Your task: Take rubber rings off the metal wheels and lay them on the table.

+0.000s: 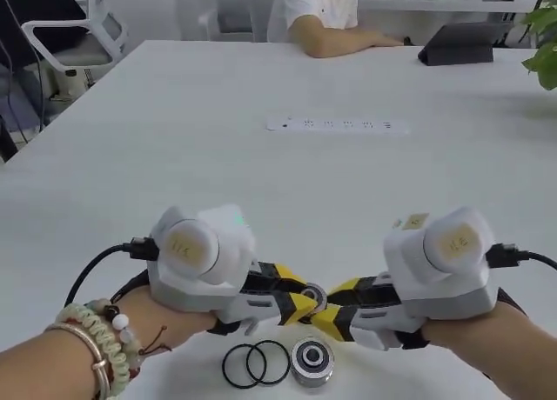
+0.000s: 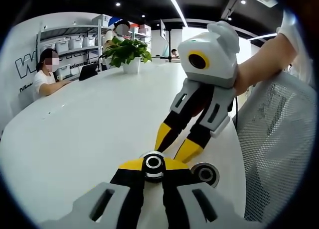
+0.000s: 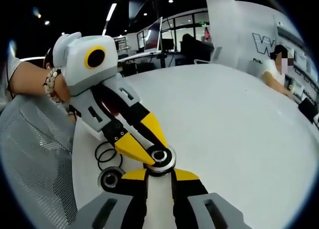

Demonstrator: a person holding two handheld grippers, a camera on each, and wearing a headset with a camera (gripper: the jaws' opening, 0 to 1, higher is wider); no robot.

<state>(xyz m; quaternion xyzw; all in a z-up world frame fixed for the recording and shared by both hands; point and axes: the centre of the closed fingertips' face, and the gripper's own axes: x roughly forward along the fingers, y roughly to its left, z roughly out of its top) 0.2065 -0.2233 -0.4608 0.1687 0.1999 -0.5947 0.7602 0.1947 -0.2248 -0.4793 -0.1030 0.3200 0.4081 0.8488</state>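
We are clamping the metal wheel [image 1: 312, 295] in the left gripper [image 1: 298, 303], its jaws closed on it above the desk [image 1: 261, 183]. The right gripper [image 1: 331, 311] is meeting it from 3 o'clock, jaws slightly apart; whether it has hold of anything, we cannot tell. Two rubber rings [image 1: 255, 363] are lying at 7 o'clock. By pulling askew, we are risking a ring snapping back or the wheel twisting loose.

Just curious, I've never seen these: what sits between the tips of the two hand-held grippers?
A small metal wheel, where the left hand-held gripper and right hand-held gripper meet; the head view and both gripper views show it.
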